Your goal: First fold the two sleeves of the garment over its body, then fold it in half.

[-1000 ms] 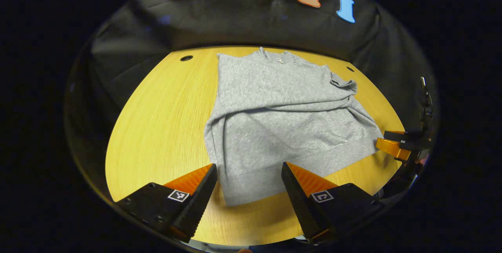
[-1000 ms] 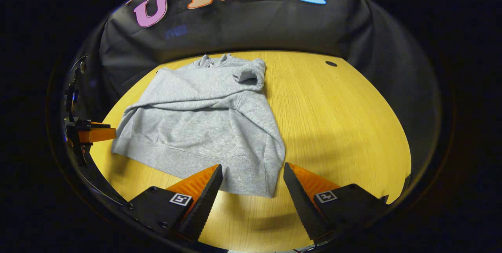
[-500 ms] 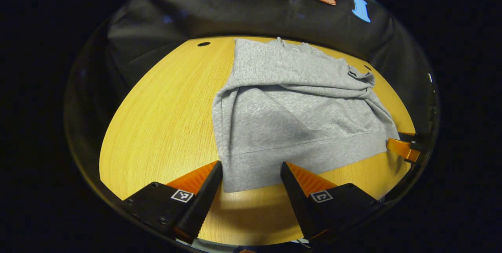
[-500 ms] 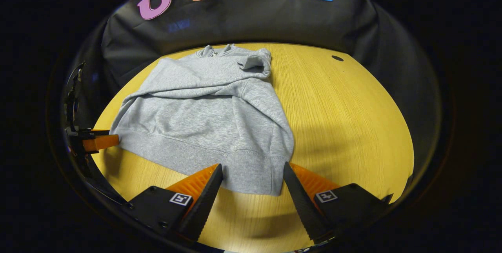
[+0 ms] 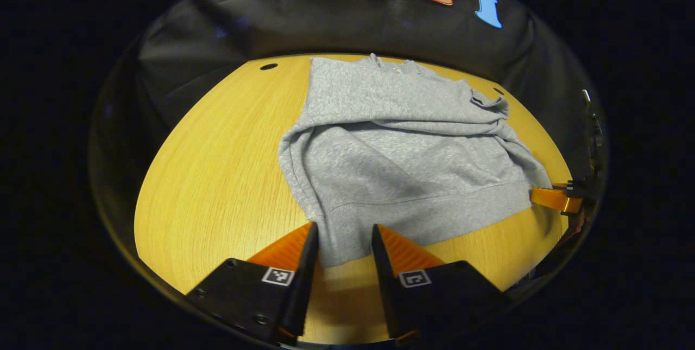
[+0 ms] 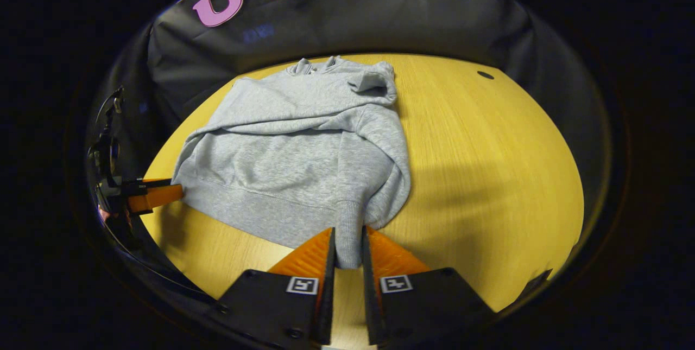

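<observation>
Wooden tabletop (image 5: 217, 176): my left gripper (image 5: 340, 241) and right gripper (image 6: 347, 249) each pinch a hem corner of the grey sweatshirt (image 6: 304, 144); uneven lifting could spill the folded sleeves.

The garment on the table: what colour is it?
Plain heathered grey garment, clearest in the right gripper view.

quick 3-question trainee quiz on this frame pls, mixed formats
1. True or false: both sleeves of the grey sweatshirt already lie folded over its body.
2. Which part does the right hand-held gripper pinch? A collar, B hem corner, C cuff.
3. Fill in: the sweatshirt lies on a wooden ___.

Key: 1 true; 2 B; 3 table. The left hand-held gripper straddles the other hem corner; whether it presses yet is unclear.
</observation>
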Demonstrator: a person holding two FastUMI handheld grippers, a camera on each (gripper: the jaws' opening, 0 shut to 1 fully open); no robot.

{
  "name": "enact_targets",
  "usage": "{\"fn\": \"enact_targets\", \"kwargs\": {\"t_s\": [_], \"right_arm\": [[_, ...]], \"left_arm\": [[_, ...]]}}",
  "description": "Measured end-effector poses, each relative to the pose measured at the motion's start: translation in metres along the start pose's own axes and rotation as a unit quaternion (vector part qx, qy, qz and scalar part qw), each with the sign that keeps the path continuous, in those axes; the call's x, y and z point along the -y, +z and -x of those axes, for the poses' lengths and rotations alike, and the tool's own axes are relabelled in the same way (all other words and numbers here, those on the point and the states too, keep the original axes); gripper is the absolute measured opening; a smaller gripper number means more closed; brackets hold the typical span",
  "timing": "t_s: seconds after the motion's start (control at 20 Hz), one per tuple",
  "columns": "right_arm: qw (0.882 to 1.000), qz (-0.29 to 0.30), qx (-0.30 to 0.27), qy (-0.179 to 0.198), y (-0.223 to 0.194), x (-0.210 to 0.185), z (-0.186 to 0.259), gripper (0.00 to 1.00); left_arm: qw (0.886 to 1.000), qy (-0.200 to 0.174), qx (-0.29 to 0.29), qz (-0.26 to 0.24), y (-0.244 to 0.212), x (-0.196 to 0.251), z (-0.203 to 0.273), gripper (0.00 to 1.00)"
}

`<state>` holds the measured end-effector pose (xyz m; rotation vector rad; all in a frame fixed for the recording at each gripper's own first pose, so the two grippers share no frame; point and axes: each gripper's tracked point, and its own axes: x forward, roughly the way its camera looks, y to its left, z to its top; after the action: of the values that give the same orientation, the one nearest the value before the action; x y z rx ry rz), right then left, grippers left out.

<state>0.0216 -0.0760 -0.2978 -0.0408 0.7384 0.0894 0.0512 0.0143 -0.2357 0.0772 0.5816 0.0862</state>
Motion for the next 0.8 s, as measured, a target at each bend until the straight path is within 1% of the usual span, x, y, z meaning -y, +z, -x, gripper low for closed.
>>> {"fn": "enact_targets", "kwargs": {"t_s": [0.05, 0.1, 0.2, 0.3, 0.35, 0.4, 0.45, 0.55, 0.6, 0.8], "right_arm": [[1.000, 0.000, -0.004, 0.000, -0.001, -0.001, 0.000, 0.16], [1.000, 0.002, -0.005, -0.001, 0.000, -0.002, -0.001, 0.14], [1.000, 0.004, -0.012, -0.001, 0.000, -0.003, 0.000, 0.14], [1.000, 0.003, -0.014, -0.002, 0.001, -0.002, -0.004, 0.14], [1.000, 0.003, -0.015, -0.004, 0.000, -0.005, 0.003, 0.04], [1.000, 0.004, -0.013, -0.006, 0.001, -0.003, -0.001, 0.02], [1.000, 0.004, -0.012, -0.010, 0.001, -0.004, 0.000, 0.04], [1.000, 0.006, -0.006, -0.015, 0.004, -0.005, 0.002, 0.04], [1.000, 0.005, -0.003, -0.015, 0.006, -0.006, 0.004, 0.04], [1.000, -0.016, 0.017, -0.004, 0.027, -0.011, 0.013, 0.04]], "left_arm": [[1.000, -0.013, -0.001, 0.002, 0.003, 0.005, -0.002, 0.46], [1.000, -0.020, -0.003, 0.006, 0.004, 0.007, -0.003, 0.27], [1.000, -0.024, -0.008, 0.014, 0.006, 0.009, -0.005, 0.06], [1.000, -0.023, -0.007, 0.014, 0.008, 0.010, -0.006, 0.01], [1.000, -0.024, -0.008, 0.014, 0.008, 0.010, -0.006, 0.00], [0.999, -0.028, -0.007, 0.018, 0.009, 0.011, -0.006, 0.00], [0.999, -0.032, -0.011, 0.026, 0.009, 0.011, -0.005, 0.00], [0.998, -0.039, -0.006, 0.047, 0.016, 0.012, -0.002, 0.00], [0.998, -0.043, -0.002, 0.050, 0.020, 0.012, 0.001, 0.00], [0.997, -0.054, 0.028, 0.038, 0.053, 0.014, 0.017, 0.00]]}}
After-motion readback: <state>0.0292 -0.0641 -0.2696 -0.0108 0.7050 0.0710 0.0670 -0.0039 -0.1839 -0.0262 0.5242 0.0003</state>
